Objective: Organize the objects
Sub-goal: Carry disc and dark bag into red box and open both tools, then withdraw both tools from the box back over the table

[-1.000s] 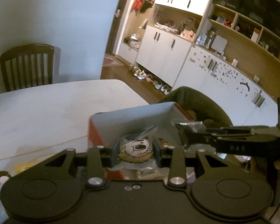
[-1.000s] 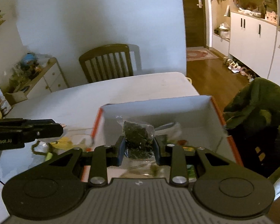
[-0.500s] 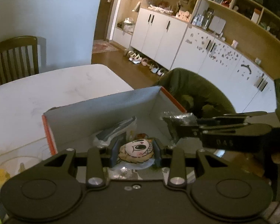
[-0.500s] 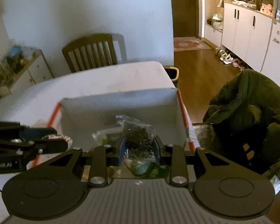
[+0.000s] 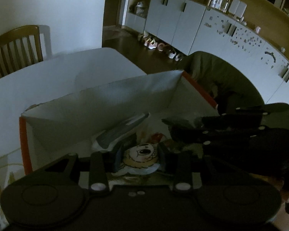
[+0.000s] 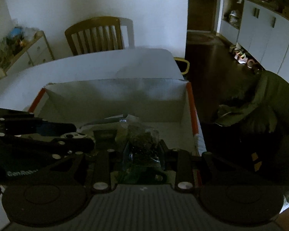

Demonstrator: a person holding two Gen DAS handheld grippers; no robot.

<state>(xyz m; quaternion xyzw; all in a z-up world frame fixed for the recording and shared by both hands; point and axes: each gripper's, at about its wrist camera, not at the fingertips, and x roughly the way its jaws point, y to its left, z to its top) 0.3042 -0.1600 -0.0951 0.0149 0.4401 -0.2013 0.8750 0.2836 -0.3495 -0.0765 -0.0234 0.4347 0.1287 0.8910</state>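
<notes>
Your left gripper (image 5: 139, 155), seen in the left wrist view, is clamped on one round snack packet printed with a cartoon face (image 5: 140, 155); both fingers press its sides. It hangs low inside the one open cardboard box (image 5: 98, 104), which has white inner walls and an orange outer edge. Under and beyond the packet lie other wrapped items, among them one long grey-and-white wrapper (image 5: 123, 130) leaning toward the far wall; the light is too dim to count the rest. Your right gripper (image 5: 185, 124) enters from the right over the same box, its two fingers closed on a dark crinkled bag. The box stands on one white table (image 5: 48, 73). One wooden chair (image 5: 15, 46) stands at the far side of the table, and one dark green garment (image 5: 221, 77) is heaped just beyond the box's right wall.

In the right wrist view, your right gripper (image 6: 143, 150) grips one clear bag of dark dried contents (image 6: 142, 140), held between both fingers above the box floor near the right wall (image 6: 191, 111). Your left gripper (image 6: 75, 133) reaches in from the left, its two fingers pinching the pale packet edgewise. The chair (image 6: 96, 36), table (image 6: 106, 65) and garment (image 6: 260, 100) appear once each, and one low cabinet (image 6: 28, 52) stands against the wall at the left.
</notes>
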